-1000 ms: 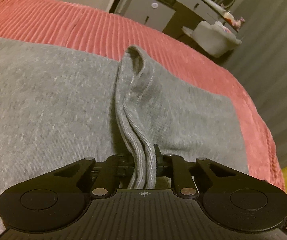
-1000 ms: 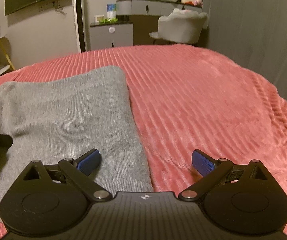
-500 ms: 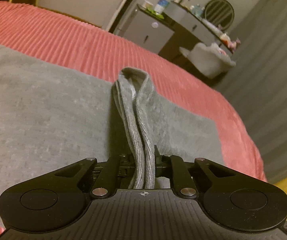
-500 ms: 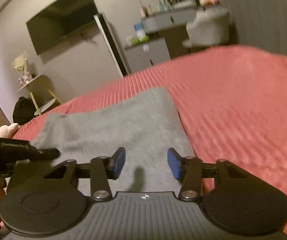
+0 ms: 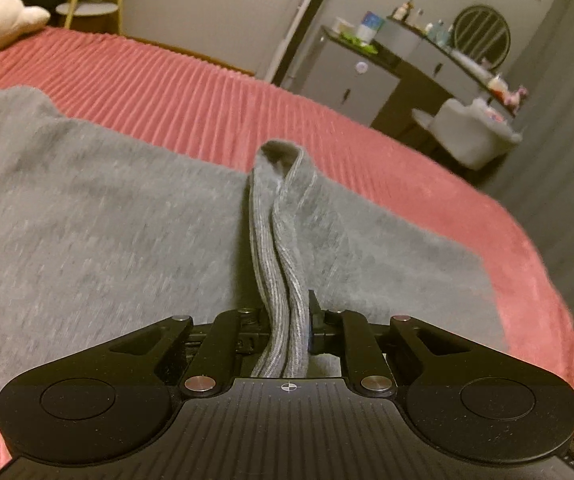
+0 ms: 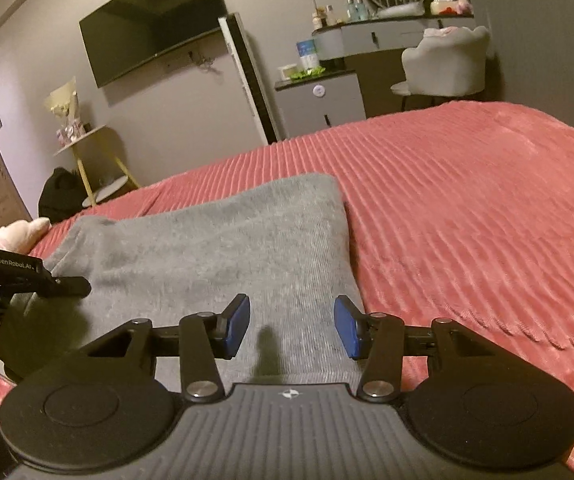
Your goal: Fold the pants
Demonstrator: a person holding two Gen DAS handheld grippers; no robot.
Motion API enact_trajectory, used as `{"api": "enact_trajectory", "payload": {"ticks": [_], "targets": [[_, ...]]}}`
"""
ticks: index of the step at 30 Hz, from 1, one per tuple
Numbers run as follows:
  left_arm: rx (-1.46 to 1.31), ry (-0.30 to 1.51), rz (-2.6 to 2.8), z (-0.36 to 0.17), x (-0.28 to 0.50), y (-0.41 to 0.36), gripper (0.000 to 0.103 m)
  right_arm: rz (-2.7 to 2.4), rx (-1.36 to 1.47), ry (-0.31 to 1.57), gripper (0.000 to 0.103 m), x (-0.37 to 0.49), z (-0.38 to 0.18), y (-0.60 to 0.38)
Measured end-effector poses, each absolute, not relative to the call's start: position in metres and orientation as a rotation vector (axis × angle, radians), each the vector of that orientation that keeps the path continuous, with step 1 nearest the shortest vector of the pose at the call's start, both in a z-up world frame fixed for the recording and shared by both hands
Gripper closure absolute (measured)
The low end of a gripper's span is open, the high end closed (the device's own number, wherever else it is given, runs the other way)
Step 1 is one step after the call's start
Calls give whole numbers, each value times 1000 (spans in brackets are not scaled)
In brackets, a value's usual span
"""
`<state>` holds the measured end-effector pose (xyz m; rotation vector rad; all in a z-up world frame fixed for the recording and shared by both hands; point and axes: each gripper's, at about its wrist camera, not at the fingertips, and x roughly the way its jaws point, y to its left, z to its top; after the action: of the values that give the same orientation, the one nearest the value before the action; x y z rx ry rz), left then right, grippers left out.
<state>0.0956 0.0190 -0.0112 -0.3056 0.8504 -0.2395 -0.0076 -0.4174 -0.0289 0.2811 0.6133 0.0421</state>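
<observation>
Grey pants (image 5: 87, 220) lie spread on a pink ribbed bedspread (image 5: 167, 88). My left gripper (image 5: 287, 320) is shut on a doubled ribbed edge (image 5: 283, 260) of the pants, which rises as a narrow loop straight ahead of the jaws. In the right wrist view the pants (image 6: 207, 248) reach under my right gripper (image 6: 293, 326), whose blue pads (image 6: 237, 326) stand about half apart over the fabric's near right edge, with no cloth pinched between them. The left gripper (image 6: 79, 282) shows at the left edge of that view, held by a hand.
The pink bedspread (image 6: 467, 200) stretches bare to the right of the pants. A white plush toy (image 6: 19, 232) lies at the bed's far left. Beyond the bed stand a yellow side table (image 6: 87, 148), a cabinet (image 6: 319, 104), a white chair (image 6: 443, 64) and a wall television (image 6: 155, 44).
The right gripper's jaws narrowed from wide to about half apart, and its view tipped up toward the room. The left gripper lifted the ribbed edge a little, drawing the loop tighter.
</observation>
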Motion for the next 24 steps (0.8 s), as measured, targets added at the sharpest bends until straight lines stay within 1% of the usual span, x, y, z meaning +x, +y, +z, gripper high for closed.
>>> {"api": "enact_trajectory", "payload": {"ticks": [2, 6, 10, 11, 12, 14, 16, 18, 20, 22, 23, 24], "targets": [[-255, 846, -213, -12, 93, 15, 84, 34, 259, 639, 54, -2, -33, -414], [-234, 800, -201, -3, 83, 13, 69, 31, 241, 626, 54, -4, -32, -409], [-257, 764, -183, 5, 75, 14, 66, 35, 235, 621, 54, -4, -32, -407], [-259, 749, -181, 7, 73, 13, 62, 36, 233, 623, 54, -3, -32, -406], [-263, 731, -191, 9, 71, 11, 55, 36, 232, 626, 54, -2, -33, -405], [-281, 708, -232, 11, 70, 6, 50, 35, 233, 636, 51, 0, -35, -404], [-280, 678, -262, 13, 67, -1, 50, 37, 227, 644, 46, 2, -37, -402], [-271, 626, -288, 17, 62, -8, 44, 41, 212, 649, 42, 4, -38, -399], [-261, 556, -288, 21, 56, -13, 44, 45, 202, 649, 39, 4, -39, -396], [-237, 478, -255, 27, 49, -13, 43, 51, 196, 648, 34, 4, -39, -394], [-223, 435, -216, 30, 45, -12, 42, 52, 193, 648, 33, 5, -39, -393], [-207, 392, -170, 32, 41, -10, 38, 53, 191, 648, 32, 5, -39, -392]]}}
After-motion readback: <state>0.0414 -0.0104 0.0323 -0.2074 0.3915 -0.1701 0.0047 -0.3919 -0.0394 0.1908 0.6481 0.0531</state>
